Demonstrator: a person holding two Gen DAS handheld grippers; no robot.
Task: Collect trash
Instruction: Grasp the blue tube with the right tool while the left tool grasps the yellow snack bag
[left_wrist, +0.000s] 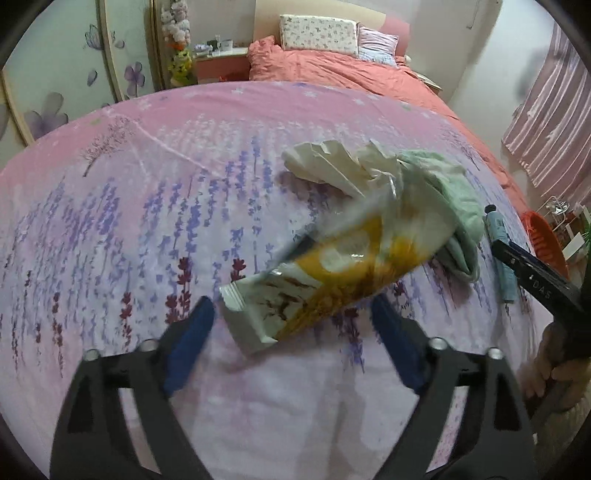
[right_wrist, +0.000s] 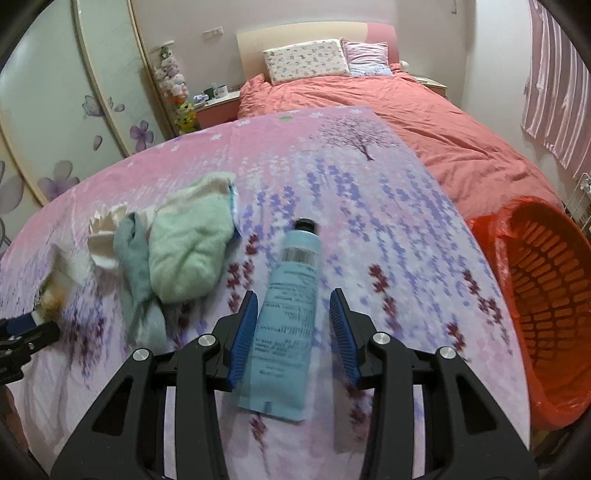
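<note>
Right wrist view: orange basket (right_wrist: 546, 295), red-lined, holds nothing visible. Right claw (right_wrist: 293, 328) spread astride blue tube (right_wrist: 284, 332) on bed. Left claw (left_wrist: 291, 332) spread; yellow wrapper (left_wrist: 332, 280) between, unpinched.

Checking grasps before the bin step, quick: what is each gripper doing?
Left gripper: open, wrapper between the jaws, not gripped.
Right gripper: open, straddling the tube, pads not touching it.
</note>
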